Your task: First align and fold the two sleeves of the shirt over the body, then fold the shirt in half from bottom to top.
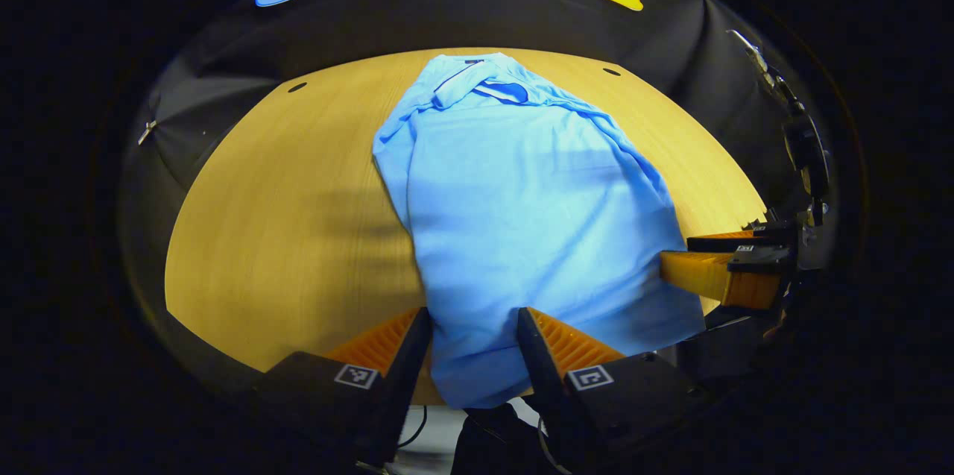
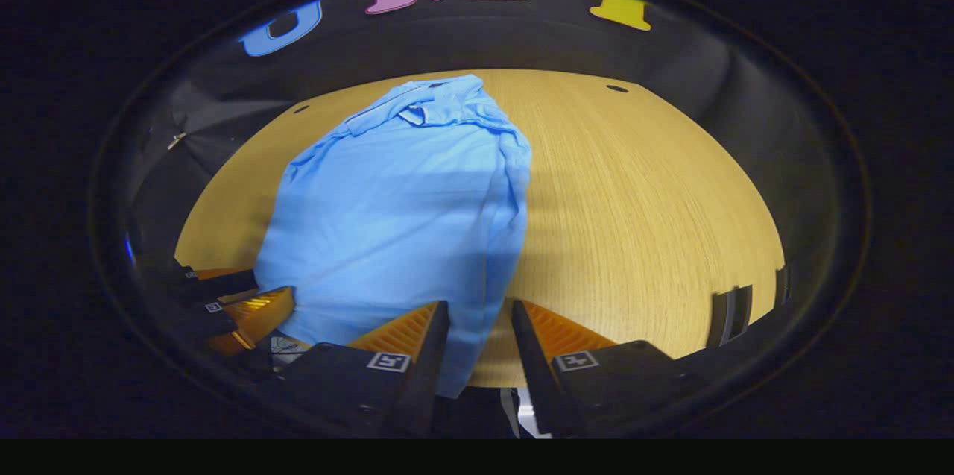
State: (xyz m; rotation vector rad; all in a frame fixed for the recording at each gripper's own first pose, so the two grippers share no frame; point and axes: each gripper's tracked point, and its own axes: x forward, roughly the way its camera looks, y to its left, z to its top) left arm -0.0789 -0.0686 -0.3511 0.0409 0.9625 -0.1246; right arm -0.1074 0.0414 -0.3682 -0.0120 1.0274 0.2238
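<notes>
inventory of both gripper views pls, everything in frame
shirt: 1, light blue with darker collar trim, lying lengthwise mid-table, sleeves folded in, hem at the near edge.
table: 1, light wood, two small dark holes near the far edge.
booth wall: 1, black cloth, behind the table.
left gripper: 1, at the hem's left part, shirt between its fingers.
right gripper: 1, at the hem's right corner, shirt between its fingers.

No readable text, brand or number shows; the claws' small square tags carry only patterns.
</notes>
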